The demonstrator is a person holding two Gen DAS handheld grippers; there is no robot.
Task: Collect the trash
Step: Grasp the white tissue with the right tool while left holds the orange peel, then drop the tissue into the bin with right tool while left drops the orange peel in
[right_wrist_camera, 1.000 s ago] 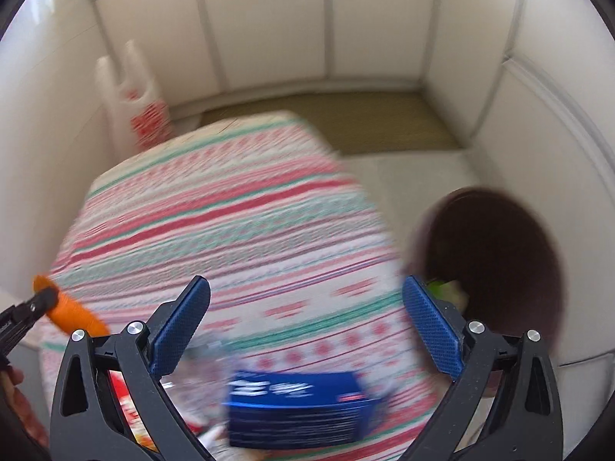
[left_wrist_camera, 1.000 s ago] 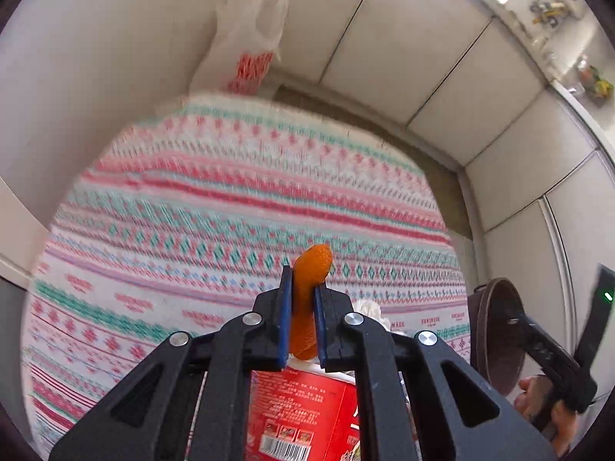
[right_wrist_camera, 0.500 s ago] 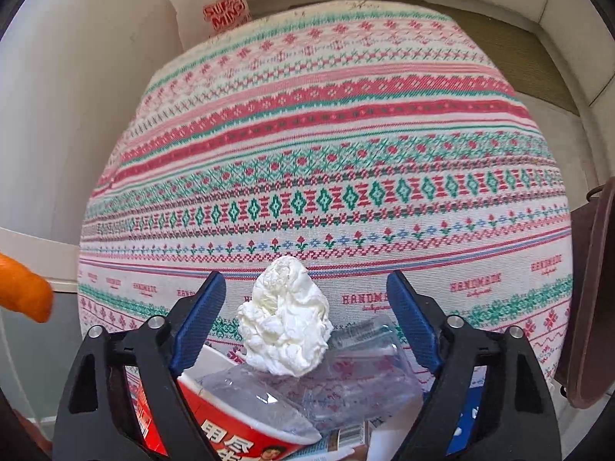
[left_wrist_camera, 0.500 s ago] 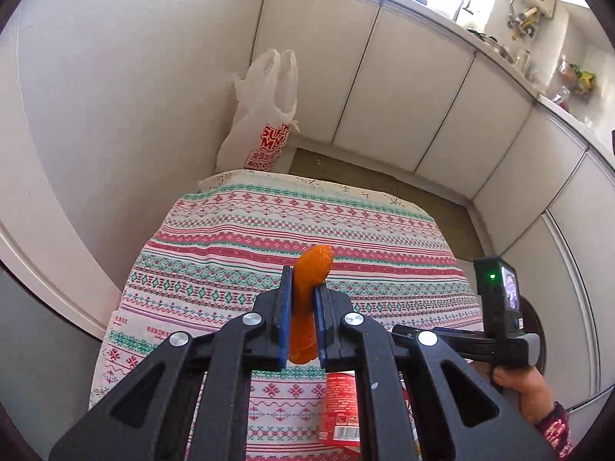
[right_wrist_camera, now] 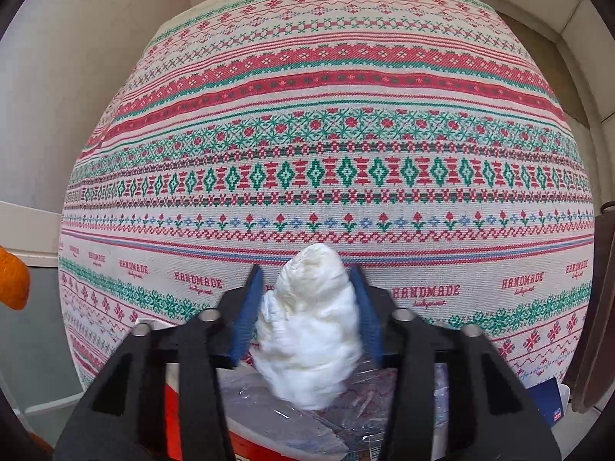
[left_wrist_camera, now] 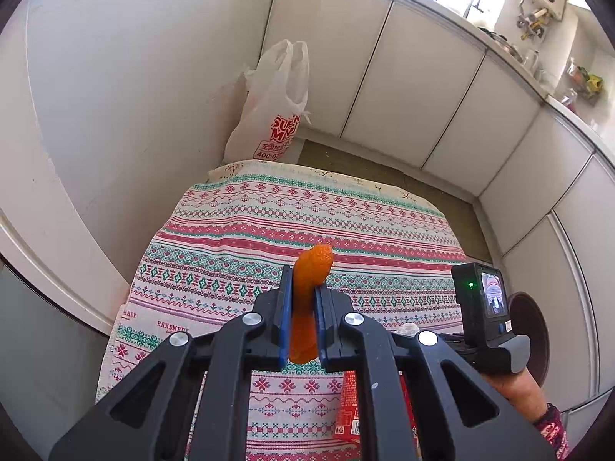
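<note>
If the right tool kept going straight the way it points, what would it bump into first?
The right tool already has the white crumpled tissue between its pads, which have just been closing on it. Straight on, the tissue would probably press into the patterned tablecloth first, though depth is hard to judge.

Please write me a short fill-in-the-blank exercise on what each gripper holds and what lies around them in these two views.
1. The left gripper is shut on a piece of ____ peel.
2. The right gripper has been closing on a crumpled ____ tissue.
3. The word woven along the tablecloth is ____.
4. The white plastic bag stands against the ____.

Missing words: orange; white; HANDMADE; wall
</note>
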